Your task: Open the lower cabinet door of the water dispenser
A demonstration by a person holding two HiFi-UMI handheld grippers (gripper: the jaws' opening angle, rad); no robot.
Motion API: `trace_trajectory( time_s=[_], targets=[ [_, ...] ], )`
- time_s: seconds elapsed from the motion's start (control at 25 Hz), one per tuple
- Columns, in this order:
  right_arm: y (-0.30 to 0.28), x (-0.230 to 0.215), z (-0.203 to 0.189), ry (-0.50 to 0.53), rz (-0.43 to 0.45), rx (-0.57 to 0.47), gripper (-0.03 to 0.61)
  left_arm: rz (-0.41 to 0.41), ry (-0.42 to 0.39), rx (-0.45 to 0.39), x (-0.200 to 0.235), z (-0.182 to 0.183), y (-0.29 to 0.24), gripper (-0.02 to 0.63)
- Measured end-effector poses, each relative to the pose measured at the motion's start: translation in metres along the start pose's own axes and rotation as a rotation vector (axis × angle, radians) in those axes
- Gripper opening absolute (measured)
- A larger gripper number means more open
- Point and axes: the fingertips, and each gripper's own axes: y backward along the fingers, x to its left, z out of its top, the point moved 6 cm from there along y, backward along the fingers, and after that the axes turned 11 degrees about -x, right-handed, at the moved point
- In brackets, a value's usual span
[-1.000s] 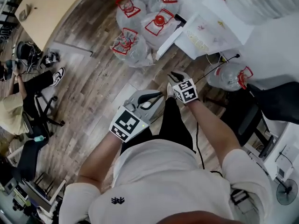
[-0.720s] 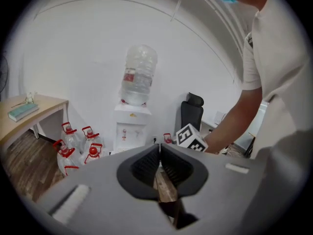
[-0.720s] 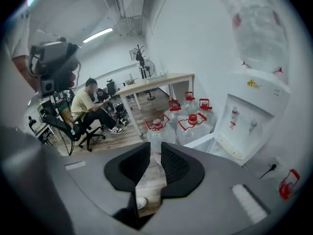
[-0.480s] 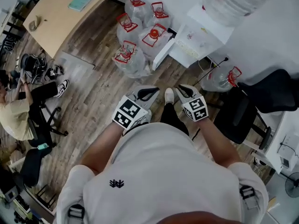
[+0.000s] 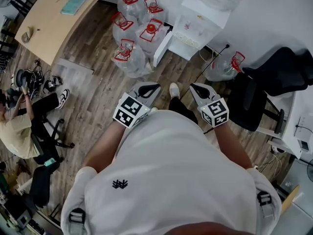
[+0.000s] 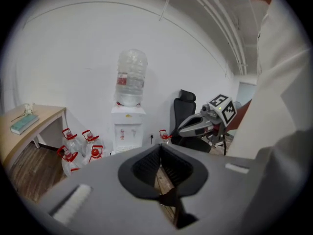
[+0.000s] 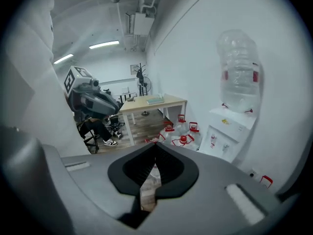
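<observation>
Jaws of the right gripper (image 5: 194,87) have just clenched on nothing; the left gripper (image 5: 155,86) is clenched empty too, both apart from the water dispenser (image 5: 199,26).

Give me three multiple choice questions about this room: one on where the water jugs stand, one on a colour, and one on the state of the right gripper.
1. Where do the clustered water jugs stand?
A. On top of the desk
B. On the floor between the wooden desk and the water dispenser
C. On the seat of the office chair

2. What colour are the jugs' caps and handles?
A. Blue
B. Red
C. Green

3. How does the right gripper stand?
A. Wide open
B. Shut on a jug handle
C. Shut on nothing

Answers:
1 B: the head view shows them grouped on the floor, with the desk on one side and the dispenser on the other.
2 B: every cap and handle in view is red.
3 C: the right gripper view shows the jaw tips meeting, having just closed, with nothing between them.
</observation>
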Motion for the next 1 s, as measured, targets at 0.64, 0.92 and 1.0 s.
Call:
trace_trajectory(
  time_s=[0.64, 0.92, 1.0],
  targets=[
    [0.038, 0.053, -0.002, -0.028, -0.042, -0.05, 0.002, 0.025, -0.032, -0.014, 0.01, -0.015, 0.048, 0.057],
    [0.045, 0.063, -0.001, -0.032, -0.056, -0.07, 0.002, 0.032, 0.003, -0.017, 0.005, -0.024, 0.055, 0.057],
    [0.046, 0.067, -0.001, -0.019, -0.053, -0.067, 0.002, 0.027, 0.001, -0.017, 0.005, -0.024, 0.056, 0.057]
  ],
)
